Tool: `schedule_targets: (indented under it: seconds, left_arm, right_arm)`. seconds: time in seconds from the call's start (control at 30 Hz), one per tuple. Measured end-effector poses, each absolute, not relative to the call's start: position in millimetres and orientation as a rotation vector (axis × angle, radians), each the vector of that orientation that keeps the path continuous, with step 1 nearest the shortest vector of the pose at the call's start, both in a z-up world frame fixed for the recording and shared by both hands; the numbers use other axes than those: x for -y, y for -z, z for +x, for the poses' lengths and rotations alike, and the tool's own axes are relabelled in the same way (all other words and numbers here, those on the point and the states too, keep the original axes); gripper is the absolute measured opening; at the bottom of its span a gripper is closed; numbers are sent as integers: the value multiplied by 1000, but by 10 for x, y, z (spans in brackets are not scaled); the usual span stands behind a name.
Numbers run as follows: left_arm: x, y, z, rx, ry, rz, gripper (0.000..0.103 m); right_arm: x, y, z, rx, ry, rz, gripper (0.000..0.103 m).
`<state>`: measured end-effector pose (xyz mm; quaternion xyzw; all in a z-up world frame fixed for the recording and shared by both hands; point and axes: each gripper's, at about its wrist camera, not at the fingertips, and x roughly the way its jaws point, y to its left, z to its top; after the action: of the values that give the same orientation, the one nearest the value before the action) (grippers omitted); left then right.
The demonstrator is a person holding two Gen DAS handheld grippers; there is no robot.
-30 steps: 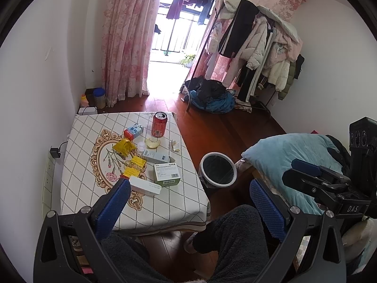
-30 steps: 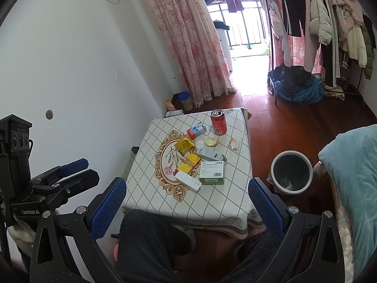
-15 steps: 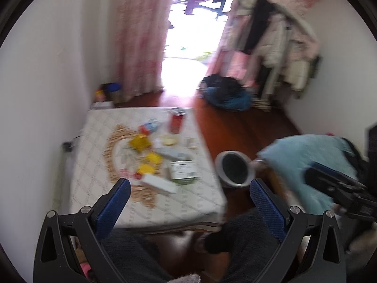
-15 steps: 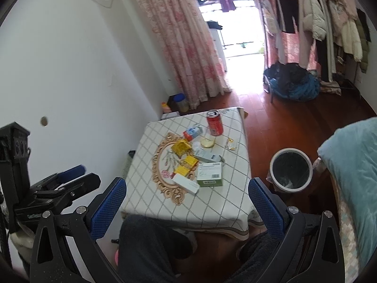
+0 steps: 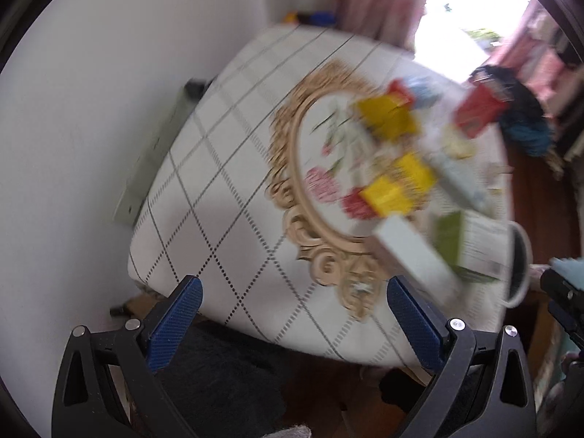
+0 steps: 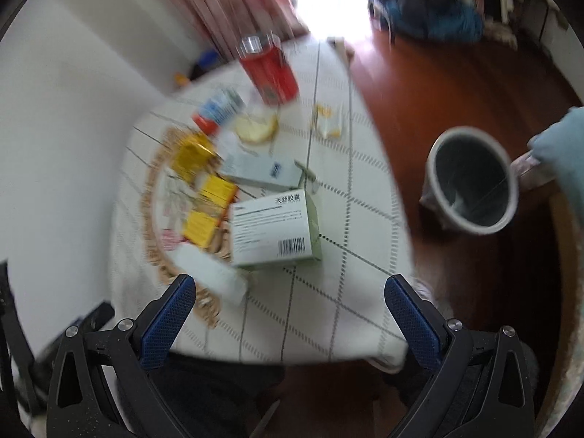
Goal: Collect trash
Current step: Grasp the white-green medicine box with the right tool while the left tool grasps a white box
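Both the left gripper (image 5: 294,304) and right gripper (image 6: 290,301) have jaws spread wide, gripping nothing. Trash sits on the surface (image 6: 339,284): green-white box (image 6: 275,231), red can (image 6: 270,71), what look like yellow packets (image 6: 206,206) (blurry). The bin (image 6: 471,184) is on the floor beside it.

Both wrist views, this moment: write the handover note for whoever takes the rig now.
Left gripper: open, empty, over the near edge of the table.
Right gripper: open, empty, in front of the green-and-white box.
Trash all on the table: red can, yellow packets, long white box, pale carton, small wrapper, blue-and-red packet. Frames are blurred, so smaller bits are unclear.
Bin stands on the floor to the right of the table.
Done: nothing picked up.
Left: grasp each item and drop it in the bin.
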<state>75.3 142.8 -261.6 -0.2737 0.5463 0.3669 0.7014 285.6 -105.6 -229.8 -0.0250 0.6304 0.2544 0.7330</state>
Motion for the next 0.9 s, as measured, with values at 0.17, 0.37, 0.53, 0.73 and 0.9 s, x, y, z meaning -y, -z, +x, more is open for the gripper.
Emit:
schedule_targets:
  seconds: [0.17, 0.37, 0.53, 0.73, 0.9]
  left_arm:
    - [-1645, 3130, 816, -1320, -872, -678, 103]
    - [-1697, 3345, 794, -1363, -874, -739, 103]
    - [-1536, 3257, 823, -1311, -798, -847, 103]
    - [-1113, 3268, 1262, -1247, -602, -1035, 99]
    - [-896, 3419, 1594, -1252, -571, -1096, 60]
  right_arm:
    - [500, 2915, 3033, -1474, -540, -109, 103]
    - [79, 3320, 3069, -1544, -518, -224, 103]
    - [380, 3330, 3149, -1538, -506, -144, 95]
    - [1054, 3221, 3168, -1516, -426, -46, 95]
    - [1400, 3195, 3132, -1515, -380, 5, 95]
